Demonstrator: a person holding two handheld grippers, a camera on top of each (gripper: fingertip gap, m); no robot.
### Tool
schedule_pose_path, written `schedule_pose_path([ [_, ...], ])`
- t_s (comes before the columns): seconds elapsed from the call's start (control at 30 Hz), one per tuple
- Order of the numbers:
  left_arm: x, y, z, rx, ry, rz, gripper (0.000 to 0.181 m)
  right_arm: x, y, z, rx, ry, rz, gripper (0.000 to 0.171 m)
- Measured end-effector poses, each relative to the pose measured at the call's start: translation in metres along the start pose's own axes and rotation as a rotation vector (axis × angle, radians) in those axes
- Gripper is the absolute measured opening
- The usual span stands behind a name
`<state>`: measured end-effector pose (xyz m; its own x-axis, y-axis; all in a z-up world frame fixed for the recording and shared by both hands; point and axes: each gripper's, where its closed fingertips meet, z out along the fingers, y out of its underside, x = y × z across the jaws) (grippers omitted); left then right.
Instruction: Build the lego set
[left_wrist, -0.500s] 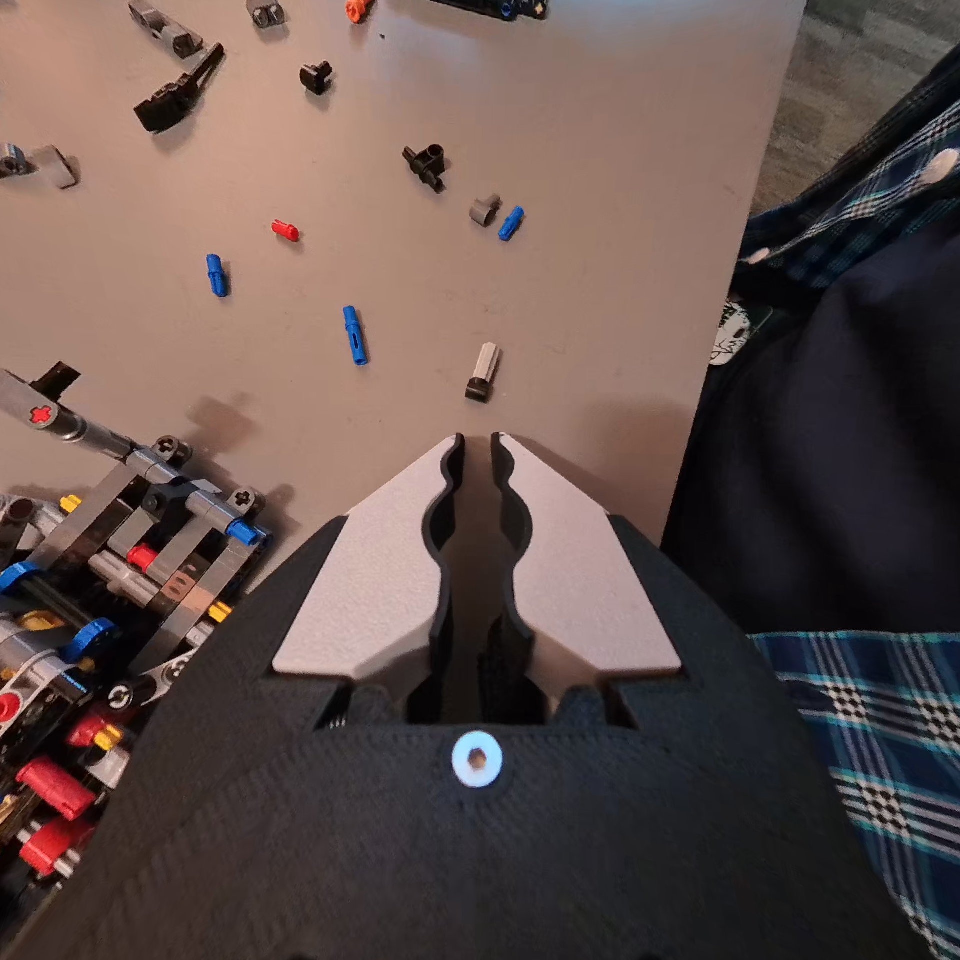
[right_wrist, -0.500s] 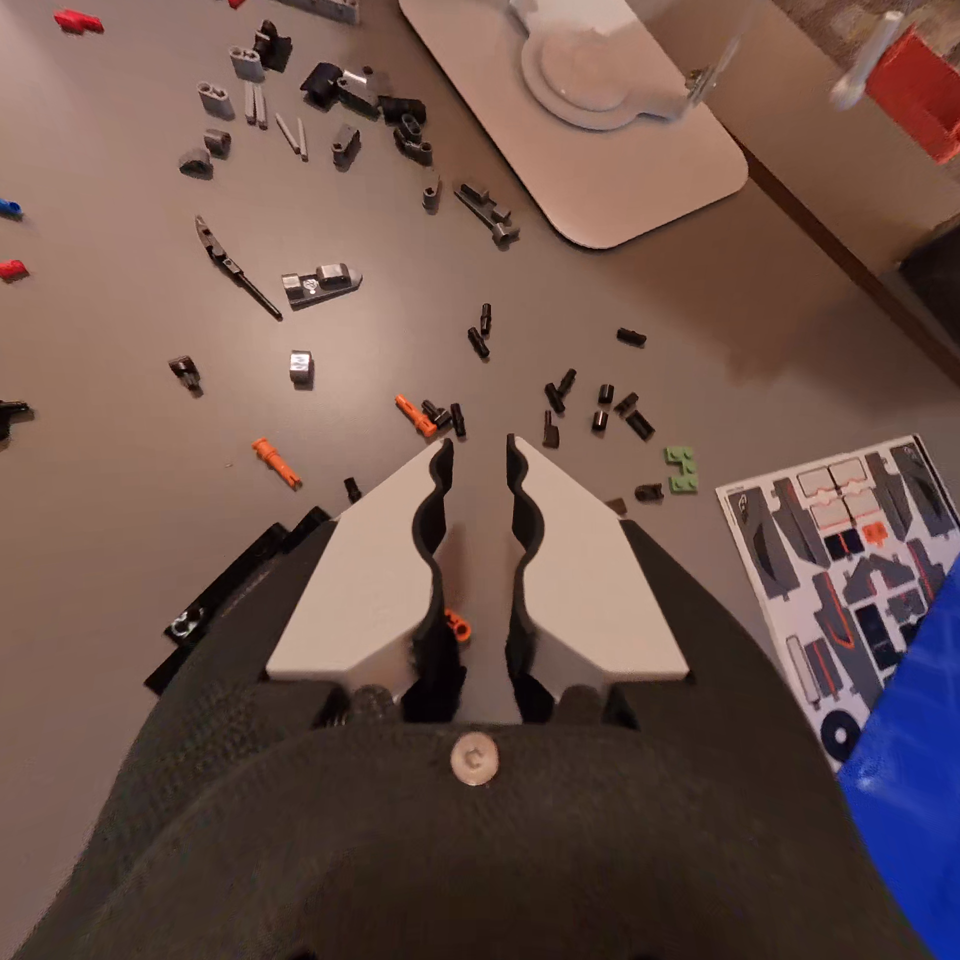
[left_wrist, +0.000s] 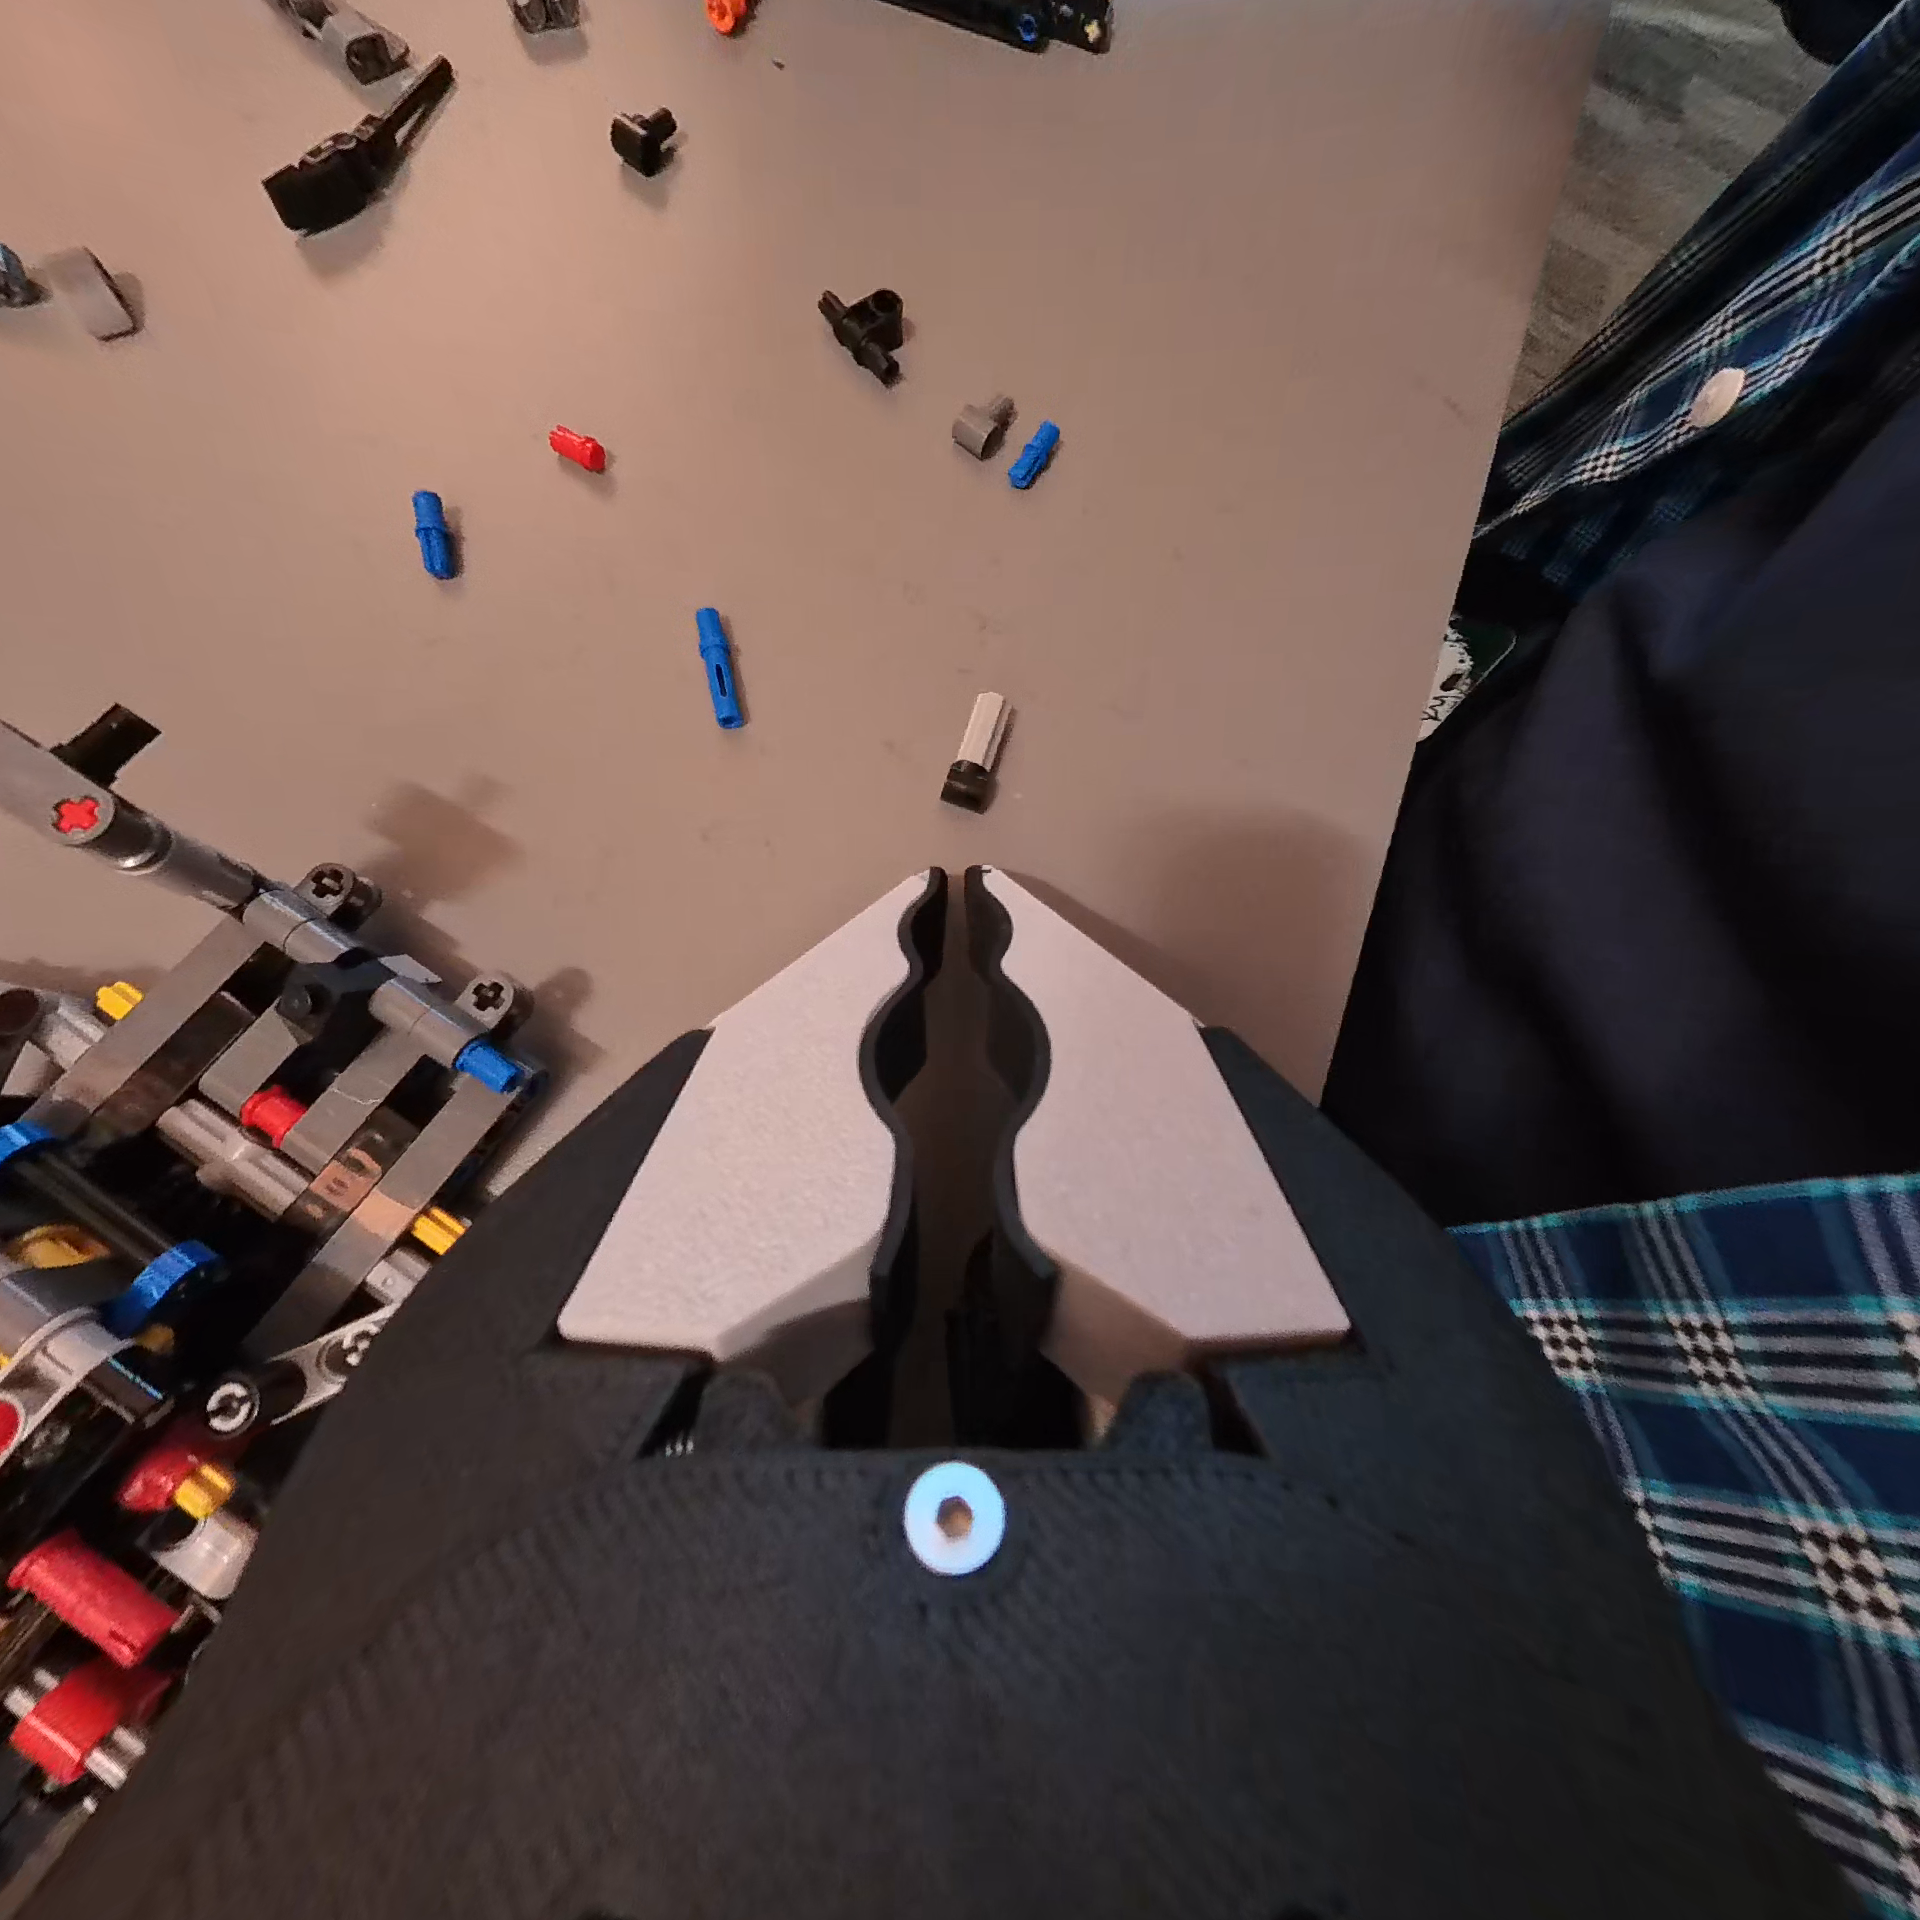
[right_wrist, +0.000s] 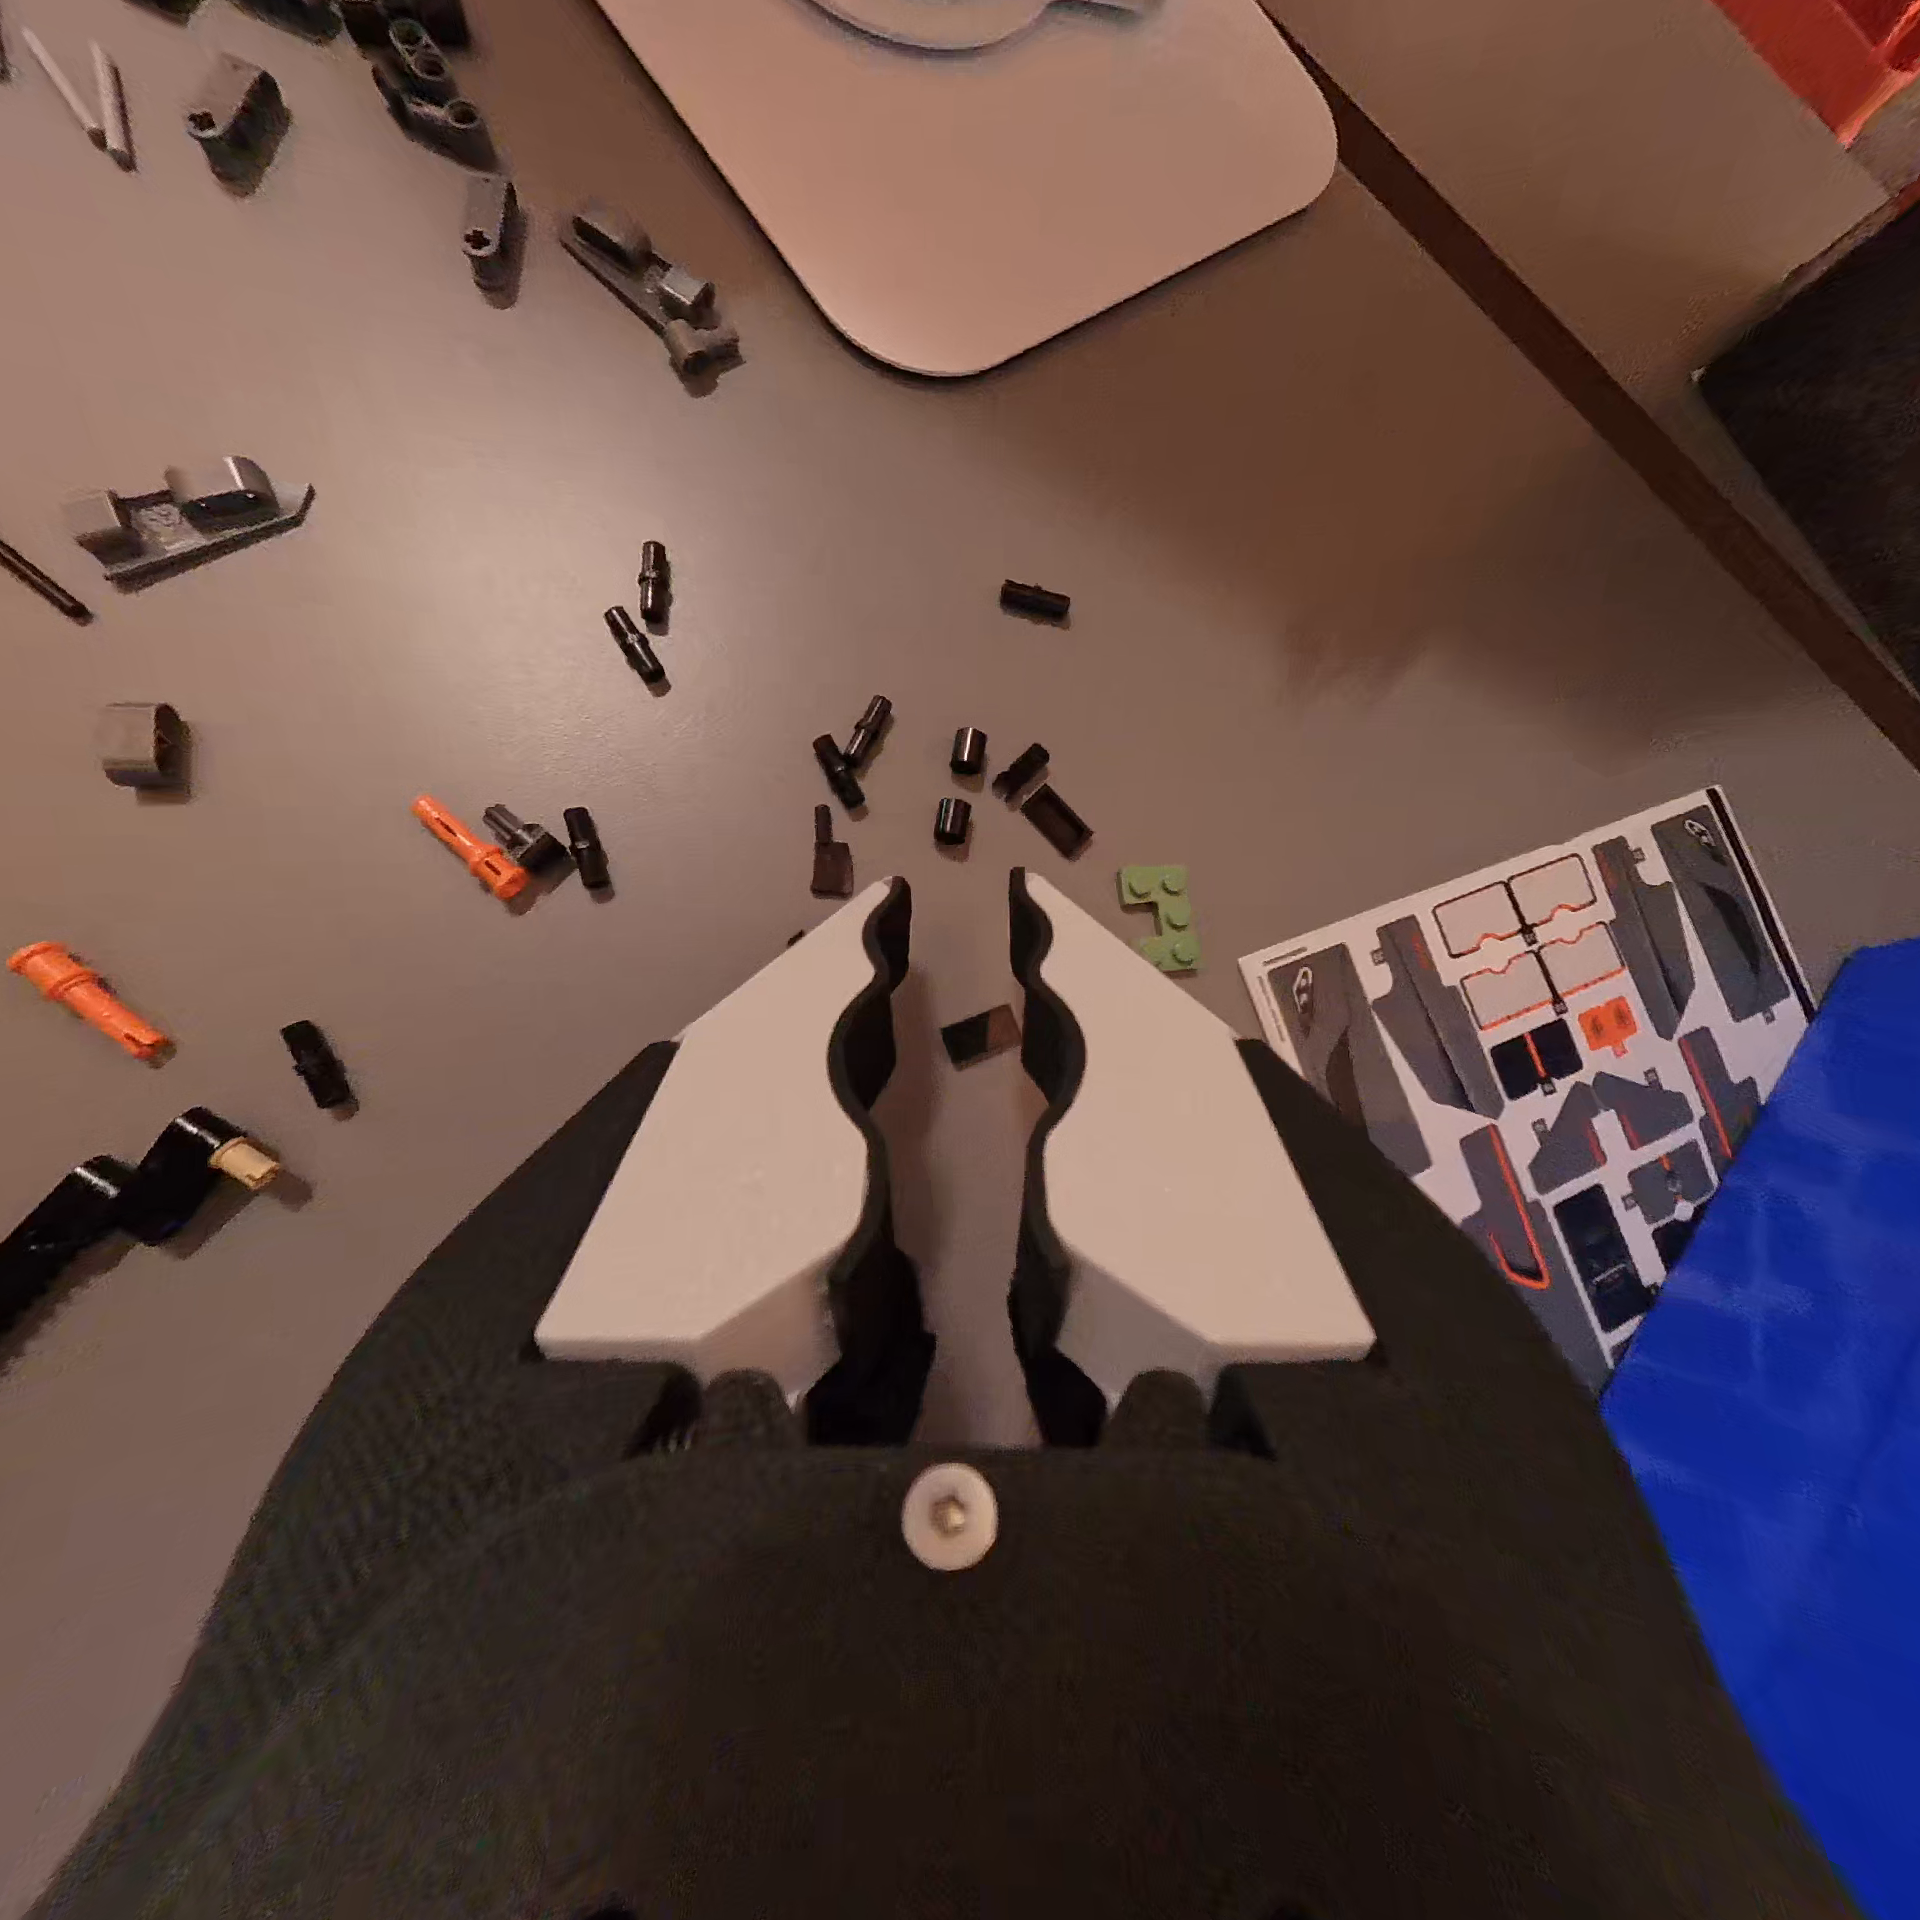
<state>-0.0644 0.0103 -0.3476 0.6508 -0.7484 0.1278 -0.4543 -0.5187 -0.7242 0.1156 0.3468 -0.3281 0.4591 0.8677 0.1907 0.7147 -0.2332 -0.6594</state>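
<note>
Between the spread fingers of the right tongs (right_wrist: 961, 883) a small black tile (right_wrist: 979, 1036) lies on the worktop (right_wrist: 1195, 582), untouched; just ahead of the tips sits a cluster of black pins (right_wrist: 852, 753), mostly pointing away from the tongs. I judge the right side is nearer to picking one. The left tongs (left_wrist: 956, 875) are almost pressed together and hold nothing; a grey-black pin (left_wrist: 977, 750) lies just ahead, lengthwise, and the half-built model (left_wrist: 208, 1174) stands at their left
</note>
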Motion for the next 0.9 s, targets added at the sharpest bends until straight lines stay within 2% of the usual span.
schedule_pose_path([
  [0.17,-0.001,0.000,0.000,-0.001,-0.010,0.001,0.001,0.003,-0.002,0.002,-0.019,-0.037,-0.021,0.017],
  [0.4,-0.002,0.000,0.000,-0.001,-0.009,-0.006,0.000,-0.031,-0.020,-0.003,0.018,-0.134,-0.086,0.000],
  [0.47,-0.002,0.000,0.000,-0.001,-0.009,-0.008,0.000,-0.046,-0.032,-0.002,0.035,-0.164,-0.117,0.001],
  [0.6,-0.002,0.000,0.000,0.000,-0.006,-0.010,0.000,-0.075,-0.062,0.009,0.057,-0.222,-0.161,0.020],
  [0.9,-0.001,0.000,0.000,-0.001,-0.001,-0.010,0.000,-0.130,-0.105,0.048,0.033,-0.315,-0.383,0.016],
])
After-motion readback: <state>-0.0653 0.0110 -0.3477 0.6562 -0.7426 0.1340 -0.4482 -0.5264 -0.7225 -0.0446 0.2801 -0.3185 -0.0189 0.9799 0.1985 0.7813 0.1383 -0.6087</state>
